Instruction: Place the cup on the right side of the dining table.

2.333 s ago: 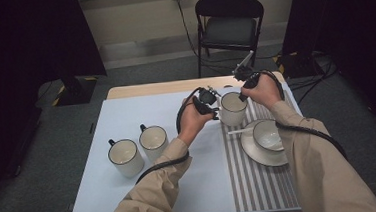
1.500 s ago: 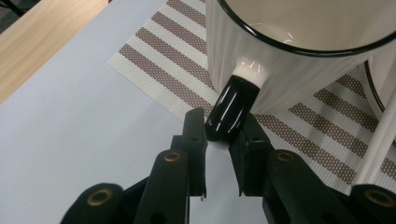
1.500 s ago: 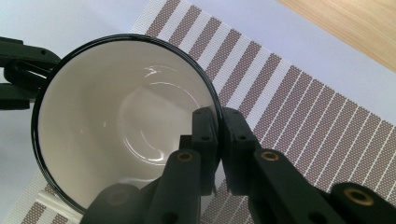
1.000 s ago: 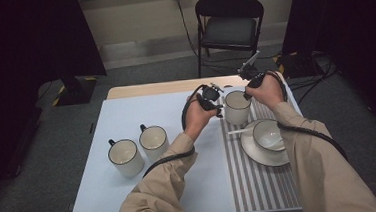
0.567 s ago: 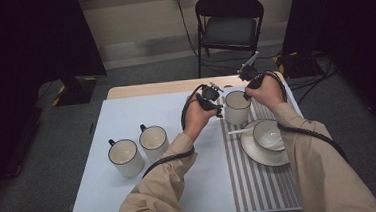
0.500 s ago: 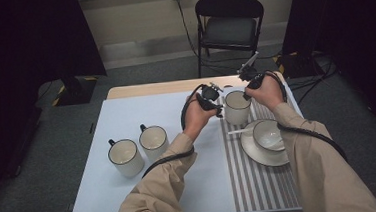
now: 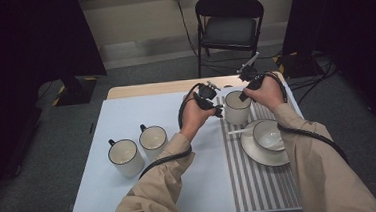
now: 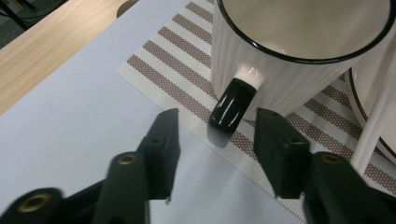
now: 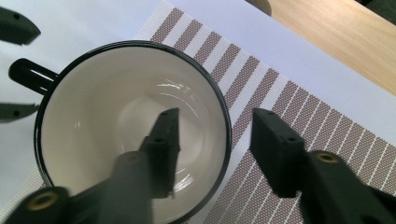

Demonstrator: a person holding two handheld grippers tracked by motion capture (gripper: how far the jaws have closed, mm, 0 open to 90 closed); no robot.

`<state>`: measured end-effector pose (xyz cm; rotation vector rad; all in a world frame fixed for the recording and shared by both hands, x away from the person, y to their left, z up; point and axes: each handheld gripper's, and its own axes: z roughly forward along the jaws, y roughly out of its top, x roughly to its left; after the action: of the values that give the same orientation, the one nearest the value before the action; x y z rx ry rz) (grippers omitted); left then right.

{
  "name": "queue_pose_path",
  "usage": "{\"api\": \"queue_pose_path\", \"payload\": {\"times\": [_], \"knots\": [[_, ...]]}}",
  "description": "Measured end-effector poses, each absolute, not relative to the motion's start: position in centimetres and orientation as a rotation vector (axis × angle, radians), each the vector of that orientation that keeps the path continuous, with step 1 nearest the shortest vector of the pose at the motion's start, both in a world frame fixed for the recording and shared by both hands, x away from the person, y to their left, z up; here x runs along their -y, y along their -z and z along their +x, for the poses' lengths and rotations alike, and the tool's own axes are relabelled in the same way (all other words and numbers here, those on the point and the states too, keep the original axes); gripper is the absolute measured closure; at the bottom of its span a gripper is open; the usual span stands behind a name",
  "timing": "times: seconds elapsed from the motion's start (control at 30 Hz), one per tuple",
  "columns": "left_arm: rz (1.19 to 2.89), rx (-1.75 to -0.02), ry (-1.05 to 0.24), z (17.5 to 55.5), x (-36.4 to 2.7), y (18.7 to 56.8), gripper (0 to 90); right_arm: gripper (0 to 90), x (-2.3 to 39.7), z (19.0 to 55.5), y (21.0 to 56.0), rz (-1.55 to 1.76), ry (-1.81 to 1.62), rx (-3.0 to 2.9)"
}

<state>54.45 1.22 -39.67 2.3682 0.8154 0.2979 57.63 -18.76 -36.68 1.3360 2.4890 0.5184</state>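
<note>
Cream-white and ribbed, with a black rim and a black handle, the ceramic mug (image 7: 237,107) I am working on stands upright on the brown-and-white striped placemat (image 7: 261,181), at its far end. Everything else I place from that mug: the white saucer (image 7: 252,150) carrying a second cup (image 7: 268,134) lies just on the near side of it, and two more black-rimmed mugs (image 7: 124,157) stand well apart to its left on the pale blue surface (image 7: 127,120).

My left tongs (image 8: 215,140) are parted wide, holding nothing, lined up on the mug's handle (image 8: 232,103) — the handle sits just ahead of the gap, not yet between the jaws. My right tongs (image 9: 212,135) are also open and empty, straddling the far rim: one jaw hangs inside the mug, the other outside over the placemat.

I judge this as the approach to a two-handed grasp. Next I would ease the left tongs forward around the handle, close both, and keep the mug level — a pinch on the rim alone could tip it.
</note>
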Motion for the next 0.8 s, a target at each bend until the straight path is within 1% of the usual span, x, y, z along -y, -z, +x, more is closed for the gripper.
{"api": "queue_pose_path", "payload": {"times": [0.07,0.13,0.2,0.27,0.33,0.43,0.53,0.57,0.8], "knots": [[2.372,-0.824,-0.291,54.4,-1.3,39.5,37.8,49.9,18.6,57.5,36.6,1.322,-0.513,-2.495],[2.365,-0.841,-0.274,54.3,-1.2,39.5,32.4,42.5,18.5,57.4,36.6,1.309,-0.533,-2.494],[2.357,-0.855,-0.257,54.2,-1.2,39.4,27.1,38.0,18.5,57.3,36.5,1.297,-0.534,-2.482],[2.353,-0.858,-0.252,54.1,-1.2,39.4,25.3,31.5,18.4,57.3,36.4,1.304,-0.548,-2.481],[2.348,-0.872,-0.245,54.0,-1.3,39.3,22.6,29.1,18.5,57.3,36.4,1.319,-0.535,-2.494],[2.339,-0.887,-0.230,54.0,-1.7,39.3,20.3,21.4,18.6,57.2,36.3,1.327,-0.549,-2.486],[2.343,-0.881,-0.221,53.9,-1.9,39.4,18.1,17.2,18.7,57.1,36.2,1.340,-0.555,-2.488],[2.334,-0.887,-0.214,53.7,-1.9,39.4,18.1,16.1,18.7,57.1,36.2,1.337,-0.560,-2.491],[2.329,-0.887,-0.176,53.2,-2.3,39.2,17.9,16.1,18.5,56.8,35.9,1.322,-0.575,-2.503]]}}
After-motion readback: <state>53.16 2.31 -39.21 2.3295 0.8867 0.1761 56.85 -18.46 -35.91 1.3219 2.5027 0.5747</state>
